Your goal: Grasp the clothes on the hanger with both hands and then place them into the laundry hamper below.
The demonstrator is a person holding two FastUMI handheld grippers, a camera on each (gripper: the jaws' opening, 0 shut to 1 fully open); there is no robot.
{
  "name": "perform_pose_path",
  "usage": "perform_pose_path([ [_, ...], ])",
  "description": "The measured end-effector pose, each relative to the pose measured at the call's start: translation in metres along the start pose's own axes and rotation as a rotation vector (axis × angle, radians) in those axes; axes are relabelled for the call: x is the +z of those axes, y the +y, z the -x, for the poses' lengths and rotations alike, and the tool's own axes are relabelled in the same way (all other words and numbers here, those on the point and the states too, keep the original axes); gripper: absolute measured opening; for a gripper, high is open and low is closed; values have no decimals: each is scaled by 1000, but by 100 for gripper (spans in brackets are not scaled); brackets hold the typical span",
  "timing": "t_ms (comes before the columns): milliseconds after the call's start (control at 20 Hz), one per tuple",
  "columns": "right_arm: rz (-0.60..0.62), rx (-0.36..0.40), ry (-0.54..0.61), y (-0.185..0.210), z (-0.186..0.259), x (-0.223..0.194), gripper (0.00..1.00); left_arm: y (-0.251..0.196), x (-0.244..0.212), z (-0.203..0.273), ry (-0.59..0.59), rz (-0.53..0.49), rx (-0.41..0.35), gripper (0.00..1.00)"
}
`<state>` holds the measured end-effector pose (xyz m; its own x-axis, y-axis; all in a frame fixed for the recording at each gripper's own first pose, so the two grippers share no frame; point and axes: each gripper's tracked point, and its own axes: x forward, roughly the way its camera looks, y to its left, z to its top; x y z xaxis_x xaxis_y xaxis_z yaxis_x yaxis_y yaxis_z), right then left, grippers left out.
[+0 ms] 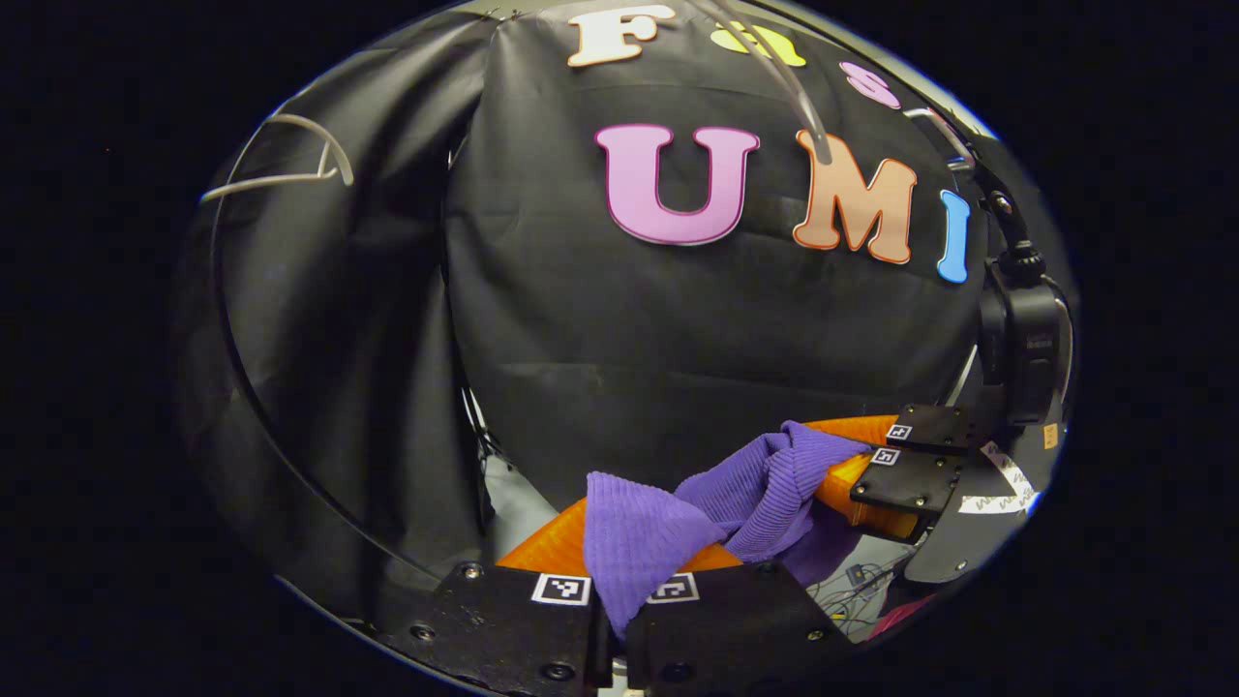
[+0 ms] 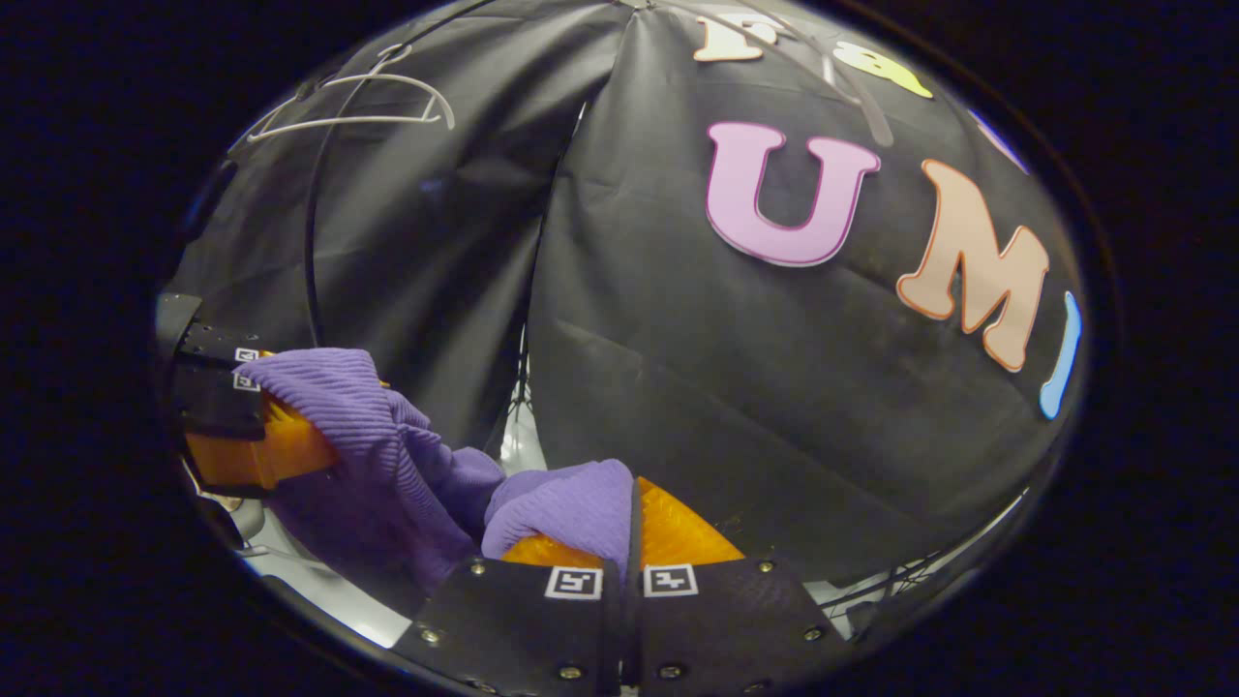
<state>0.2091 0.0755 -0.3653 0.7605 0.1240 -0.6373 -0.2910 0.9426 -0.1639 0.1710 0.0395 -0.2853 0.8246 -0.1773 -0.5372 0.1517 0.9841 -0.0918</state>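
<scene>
- Left gripper view shows the left tool clamped on one end of the purple ribbed garment, the cloth pinched between its two fingers and draping over them.
- Farther off in that view, the right tool grips the other end, so the garment hangs in a sag between the two.
- Right gripper view has the right tool closed on a fold of the garment, and the left tool holding the far end beside it.
- An empty white hanger hangs high on the rail, so the clothes look already off it; I judge the carry-down step is in hand.
- Next, both tools should lower together over the hamper, then let go at once; the hamper's place I cannot tell.
- Around them, black cloth walls, a curved dark pole, pale floor low down with cables, and a mounted camera at the right.
</scene>
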Motion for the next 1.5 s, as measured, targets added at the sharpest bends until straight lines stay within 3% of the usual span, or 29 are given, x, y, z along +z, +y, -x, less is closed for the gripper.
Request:
perform_pose_path([
  [550,-21,45,177,23,-21,-78,1,-4,-83,-30,212,44,-50,9],
  [1100,-52,81,361,35,-23,-122,2,5,-147,-39,412,157,-14,10],
  [1200,-52,86,388,37,-24,-131,3,5,-155,-38,440,182,-6,14],
  [1250,-49,87,401,36,-21,-136,3,4,-159,-37,447,193,-7,23],
  [1300,-51,92,412,35,-21,-139,5,4,-160,-36,458,205,-4,9],
  [1350,-54,97,422,36,-20,-145,6,1,-163,-35,467,220,-6,21],
  [1500,-61,109,452,37,-18,-156,7,-2,-160,-34,466,231,-5,24],
])
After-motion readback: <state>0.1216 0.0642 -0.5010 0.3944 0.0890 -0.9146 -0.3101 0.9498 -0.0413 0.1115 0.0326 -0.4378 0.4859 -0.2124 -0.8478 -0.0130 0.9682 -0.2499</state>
